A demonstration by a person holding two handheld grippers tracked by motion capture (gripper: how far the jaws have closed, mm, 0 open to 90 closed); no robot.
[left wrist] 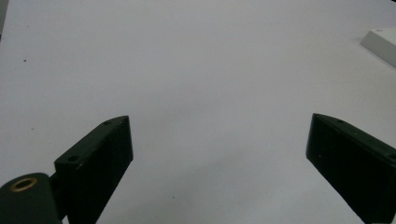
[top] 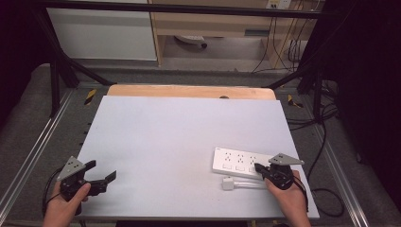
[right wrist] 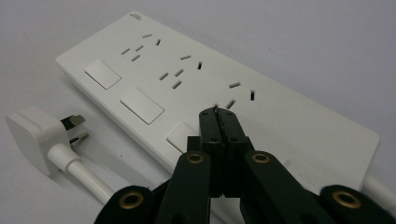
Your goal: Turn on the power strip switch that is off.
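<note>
Strip [top: 240,162], white, lies flat near the right front corner of the table [top: 179,127], long side running left to right in the high view. In the right gripper view the strip [right wrist: 196,88] shows three groups of socket slots along one side and a row of rectangular switches along the other. Plug [top: 229,183], also white, lies on the table just in front of the strip, apart from it; its cable [top: 249,184] runs off to the right toward the right hand [top: 289,196]. In the right gripper view the plug [right wrist: 35,135] rests on its side with its metal pins pointing at the strip's edge, close to it but not touching, and the cable [right wrist: 88,179] trails toward the camera.

Right gripper [top: 259,167] sits over the right end of the strip with its jaws pressed together and nothing between them. In its own view the right gripper [right wrist: 218,112] has its tips over the strip beside the nearest group of slots; whether the tips rest on the plastic or hang just above it is hard to tell from this angle.

Left gripper [top: 100,172] is held by the left hand [top: 64,205] at the left front corner of the table, well apart from the strip and plug. Its jaws stand wide apart with bare tabletop between them. In the left gripper view the left gripper [left wrist: 219,144] faces bare tabletop, and a corner of the strip [left wrist: 380,44] shows at the upper right edge.
</note>
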